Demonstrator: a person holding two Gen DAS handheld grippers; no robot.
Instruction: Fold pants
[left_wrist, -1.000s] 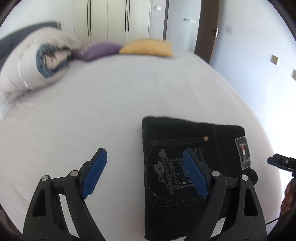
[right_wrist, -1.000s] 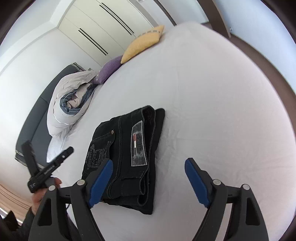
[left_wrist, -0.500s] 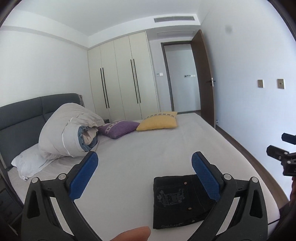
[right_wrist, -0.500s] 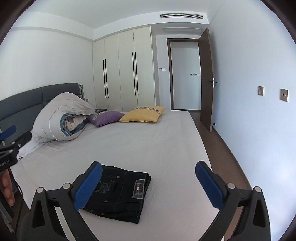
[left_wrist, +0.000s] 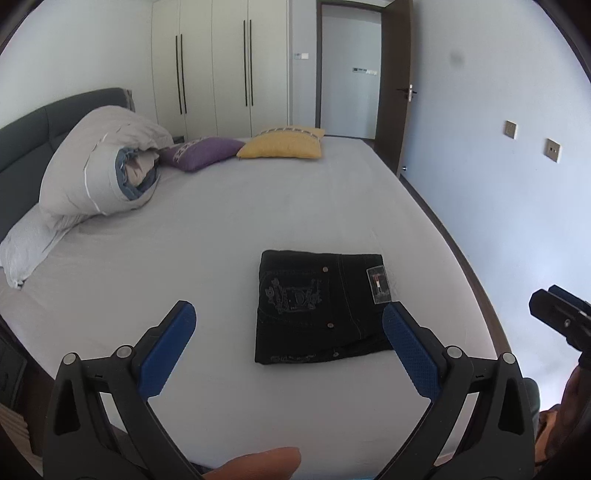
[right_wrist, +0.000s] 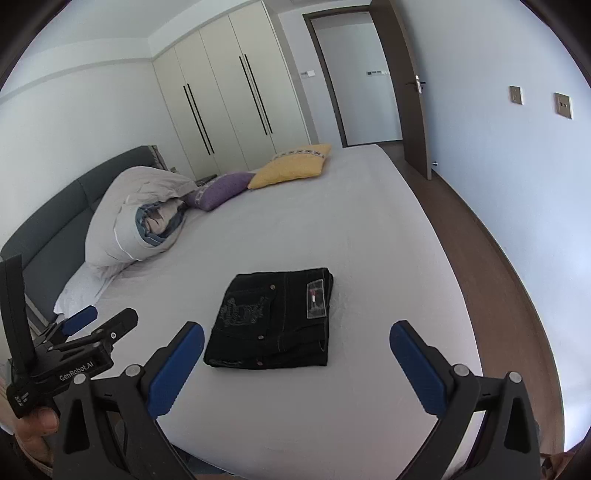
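You held the left claw (left_wrist: 288, 334) and right claw (right_wrist: 295, 354) wide apart and empty, clear of the pants (left_wrist: 321, 308), which lay folded mid-frame on the bed (left_wrist: 258, 206), apparently finished.

one folded pair of black pants (left_wrist: 320, 306), two cushions (left_wrist: 242, 148), one rolled duvet (left_wrist: 99, 166), two grippers (left_wrist: 288, 334)

Both views look forward and slightly down from the near edge of the bed (left_wrist: 258, 206), well back from the folded pants (left_wrist: 317, 306) — the left wrist view between the spread fingers of the left hand-held gripper (left_wrist: 288, 328), the right wrist view from further right. They share the pants (right_wrist: 273, 321), cushions, wardrobe (right_wrist: 229, 96) and door — each catches the other gripper at its margin
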